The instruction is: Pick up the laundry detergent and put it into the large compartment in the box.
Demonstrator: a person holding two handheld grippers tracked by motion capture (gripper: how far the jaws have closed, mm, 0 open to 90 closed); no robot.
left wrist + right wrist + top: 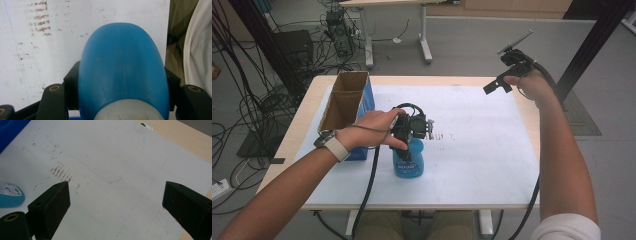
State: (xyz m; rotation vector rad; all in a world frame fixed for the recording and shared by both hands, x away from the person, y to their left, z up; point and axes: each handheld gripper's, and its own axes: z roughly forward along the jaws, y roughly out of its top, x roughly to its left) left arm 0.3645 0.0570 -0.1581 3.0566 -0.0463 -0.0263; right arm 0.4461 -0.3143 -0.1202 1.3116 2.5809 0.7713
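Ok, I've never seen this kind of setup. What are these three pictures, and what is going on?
A person sits at a table with a hand-held two-jaw gripper in each hand. The high view looks down from above the person. The other two pictures come from cameras riding on the grippers, looking along their black jaws. The left gripper is closed around the top of a blue bottle standing on the white sheet; its own view shows the bottle between the jaws. The right gripper is raised over the table's far right corner, jaws wide apart, holding nothing. An open cardboard box stands at the left.
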